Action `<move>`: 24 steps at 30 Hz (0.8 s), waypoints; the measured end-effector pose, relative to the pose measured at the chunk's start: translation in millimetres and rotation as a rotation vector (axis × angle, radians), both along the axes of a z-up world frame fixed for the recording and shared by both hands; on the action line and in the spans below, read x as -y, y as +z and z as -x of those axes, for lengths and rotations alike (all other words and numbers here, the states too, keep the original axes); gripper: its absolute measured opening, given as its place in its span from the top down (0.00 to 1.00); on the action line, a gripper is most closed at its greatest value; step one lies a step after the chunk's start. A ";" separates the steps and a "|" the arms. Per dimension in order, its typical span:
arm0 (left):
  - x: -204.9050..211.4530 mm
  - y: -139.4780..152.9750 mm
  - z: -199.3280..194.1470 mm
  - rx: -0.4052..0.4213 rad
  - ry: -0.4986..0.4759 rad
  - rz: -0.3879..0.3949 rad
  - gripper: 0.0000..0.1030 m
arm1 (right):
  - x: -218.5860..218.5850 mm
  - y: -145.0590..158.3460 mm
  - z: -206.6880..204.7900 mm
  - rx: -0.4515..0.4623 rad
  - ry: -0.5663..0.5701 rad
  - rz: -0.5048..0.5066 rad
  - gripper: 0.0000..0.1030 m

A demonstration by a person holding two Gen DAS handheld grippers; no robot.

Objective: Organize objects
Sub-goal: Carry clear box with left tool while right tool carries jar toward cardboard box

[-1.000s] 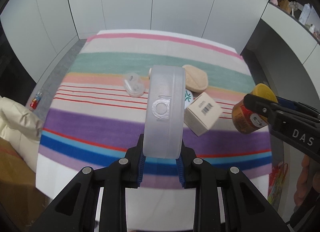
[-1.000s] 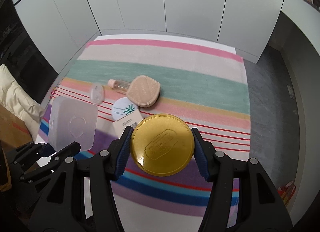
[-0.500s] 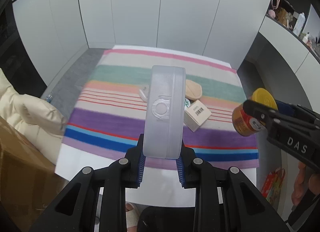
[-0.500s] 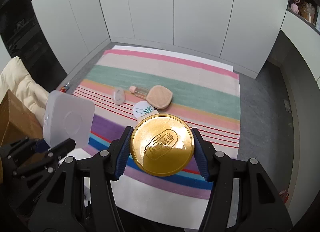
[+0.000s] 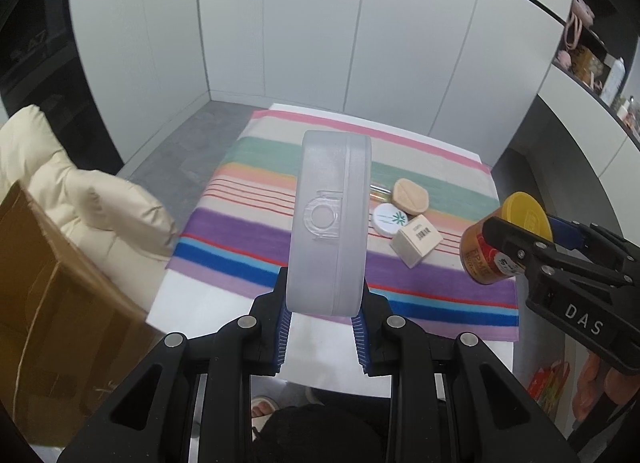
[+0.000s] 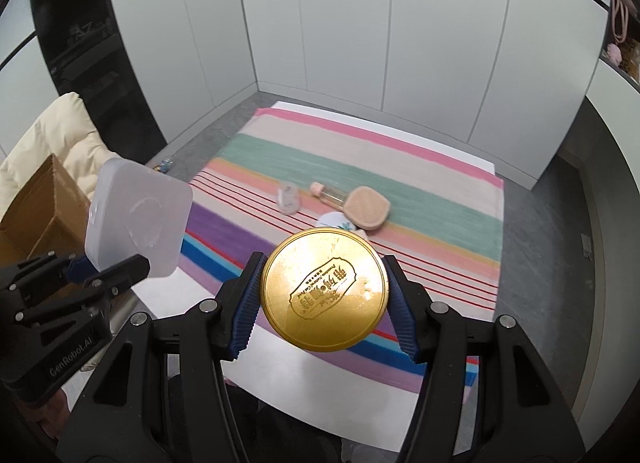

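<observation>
My left gripper [image 5: 322,335] is shut on a frosted plastic box [image 5: 330,223], held on edge high above the striped table [image 5: 248,191]; the box also shows in the right wrist view [image 6: 138,217]. My right gripper [image 6: 322,311] is shut on a gold-lidded can [image 6: 324,295], seen from the side in the left wrist view [image 5: 502,237]. On the cloth lie a beige compact [image 6: 366,207], a small clear bottle [image 6: 330,193], a round white tin [image 5: 390,219], a small cardboard carton [image 5: 416,239] and a clear plastic piece [image 6: 288,199].
A brown cardboard box [image 5: 44,295] and a cream padded jacket [image 5: 80,191] sit left of the table. White cabinets [image 5: 320,43] stand behind it. A counter with shelves [image 5: 592,103] runs along the right. A person's foot [image 5: 262,409] shows below.
Both grippers have pulled back and up from the table with the box and the can in them. The table looks smaller and farther away.
</observation>
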State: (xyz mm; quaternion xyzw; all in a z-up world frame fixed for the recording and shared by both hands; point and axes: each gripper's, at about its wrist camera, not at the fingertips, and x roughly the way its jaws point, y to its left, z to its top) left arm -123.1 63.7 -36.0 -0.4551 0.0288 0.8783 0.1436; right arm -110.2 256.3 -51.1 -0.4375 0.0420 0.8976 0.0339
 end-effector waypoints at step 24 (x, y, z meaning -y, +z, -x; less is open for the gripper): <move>134.0 29.6 -15.1 -0.100 0.239 -0.051 0.74 | 130.1 35.2 37.5 -0.110 0.228 0.029 0.42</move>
